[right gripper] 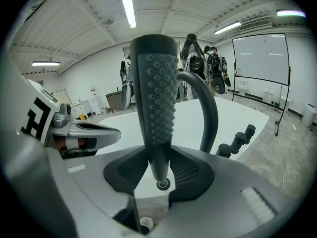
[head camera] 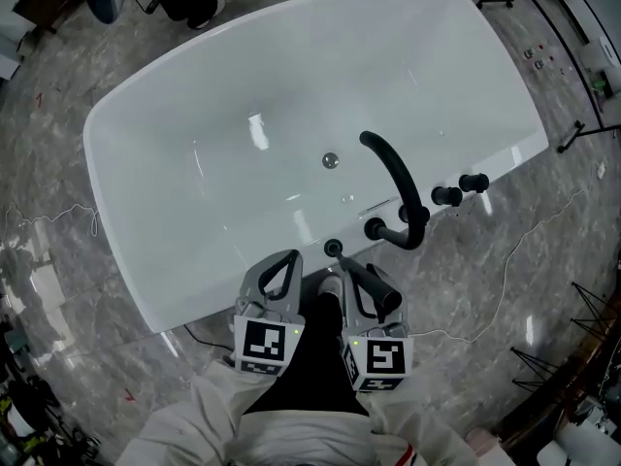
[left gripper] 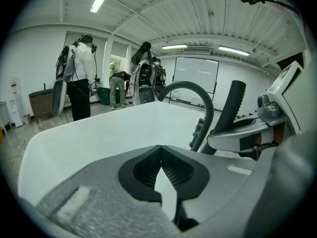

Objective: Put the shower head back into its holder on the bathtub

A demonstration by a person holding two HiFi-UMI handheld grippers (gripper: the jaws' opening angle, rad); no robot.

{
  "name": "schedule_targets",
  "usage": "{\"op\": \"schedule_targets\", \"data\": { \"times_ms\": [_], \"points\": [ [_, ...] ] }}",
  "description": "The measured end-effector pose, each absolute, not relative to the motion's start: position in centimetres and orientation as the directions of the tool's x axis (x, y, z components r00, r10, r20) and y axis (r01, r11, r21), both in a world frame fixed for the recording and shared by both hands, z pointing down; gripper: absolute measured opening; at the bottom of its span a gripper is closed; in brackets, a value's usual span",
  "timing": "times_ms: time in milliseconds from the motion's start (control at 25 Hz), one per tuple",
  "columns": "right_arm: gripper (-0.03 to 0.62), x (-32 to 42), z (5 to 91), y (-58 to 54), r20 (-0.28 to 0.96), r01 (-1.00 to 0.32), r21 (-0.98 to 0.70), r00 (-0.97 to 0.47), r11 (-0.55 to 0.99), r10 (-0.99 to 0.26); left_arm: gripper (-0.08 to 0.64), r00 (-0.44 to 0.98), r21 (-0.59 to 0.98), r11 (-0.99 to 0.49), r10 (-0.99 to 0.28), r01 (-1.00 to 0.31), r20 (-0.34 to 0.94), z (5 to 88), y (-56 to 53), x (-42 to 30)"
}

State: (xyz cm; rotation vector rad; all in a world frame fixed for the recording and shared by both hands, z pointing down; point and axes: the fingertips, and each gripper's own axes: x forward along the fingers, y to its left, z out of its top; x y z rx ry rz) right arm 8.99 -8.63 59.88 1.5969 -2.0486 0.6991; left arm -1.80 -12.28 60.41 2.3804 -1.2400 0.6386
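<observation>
The white bathtub [head camera: 194, 144] lies in front of me, with a curved black spout [head camera: 393, 178] on its near rim. A small black round holder [head camera: 333, 249] sits on that rim, just ahead of both grippers. My right gripper [head camera: 351, 278] is shut on the narrow lower end of the black shower head [right gripper: 156, 98], which stands upright between its jaws, nozzle bumps facing the camera. To its left my left gripper [head camera: 283, 262] is shut with nothing in it, its tips [left gripper: 159, 150] touching. The left gripper view shows the shower head [left gripper: 232, 108] at the right.
Three black knobs [head camera: 446, 196] stand on the rim right of the spout. A thin cable [head camera: 505, 289] runs over the marble floor. Tripod legs [head camera: 582, 129] stand at the right, and a person's feet [head camera: 199, 8] are beyond the tub. Several people [left gripper: 81, 73] stand in the background.
</observation>
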Motion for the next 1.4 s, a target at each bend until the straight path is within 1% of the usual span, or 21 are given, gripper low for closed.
{"op": "schedule_targets", "data": {
  "times_ms": [360, 680, 1400],
  "points": [
    [0.138, 8.7, 62.3, -8.7, 0.627, -0.972, -0.118, -0.23, 0.201, -0.744, 0.002, 0.513, 0.127, -0.544, -0.652, -0.83, 0.559, 63.1, -12.1, -1.0],
    [0.138, 8.4, 64.3, -8.8, 0.635, -0.975, -0.122, -0.222, 0.188, -0.74, 0.002, 0.481, 0.119, -0.514, -0.663, -0.85, 0.574, 65.2, -12.3, -2.5],
    [0.138, 7.8, 67.9, -9.3, 0.66, -0.973, -0.12, -0.225, 0.196, -0.717, 0.002, 0.487, 0.151, -0.504, -0.644, -0.85, 0.59, 68.1, -11.9, -2.1]
  ]
}}
